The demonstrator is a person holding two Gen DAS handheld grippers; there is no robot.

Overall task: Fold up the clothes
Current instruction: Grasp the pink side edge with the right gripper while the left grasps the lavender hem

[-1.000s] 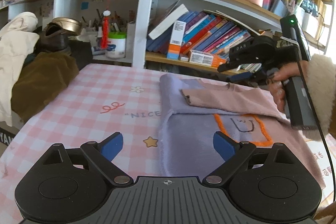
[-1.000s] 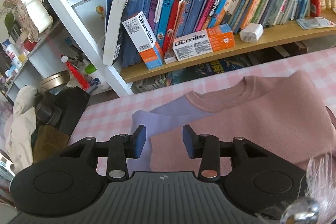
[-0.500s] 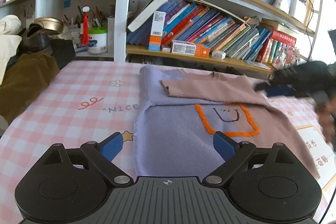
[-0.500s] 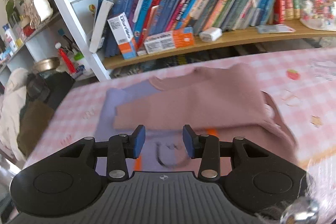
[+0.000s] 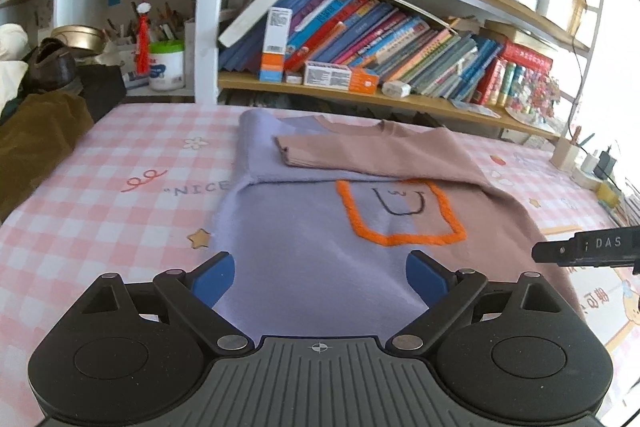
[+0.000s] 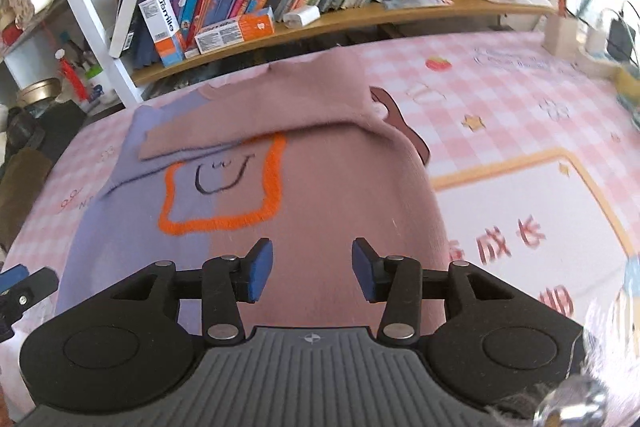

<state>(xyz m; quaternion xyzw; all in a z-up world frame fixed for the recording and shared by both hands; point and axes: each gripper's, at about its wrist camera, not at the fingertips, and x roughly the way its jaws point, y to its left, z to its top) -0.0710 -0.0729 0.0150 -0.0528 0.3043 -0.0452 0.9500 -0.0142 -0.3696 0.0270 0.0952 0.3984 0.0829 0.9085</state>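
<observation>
While sweater [image 5: 320, 227] lies flat on checked tablecloth [image 5: 100, 195], sleeves folded across chest, your left gripper [image 5: 319, 277] hovers wide open over hem; right gripper [image 6: 312, 269] parted, empty, above pink half.

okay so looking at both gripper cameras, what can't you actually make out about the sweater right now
- Sweater bottom hem: hidden behind the left gripper body in the left wrist view, and behind the right gripper body in the right wrist view.
- Whether a lilac sleeve lies under the folded pink sleeve: covered by it in both views.
</observation>
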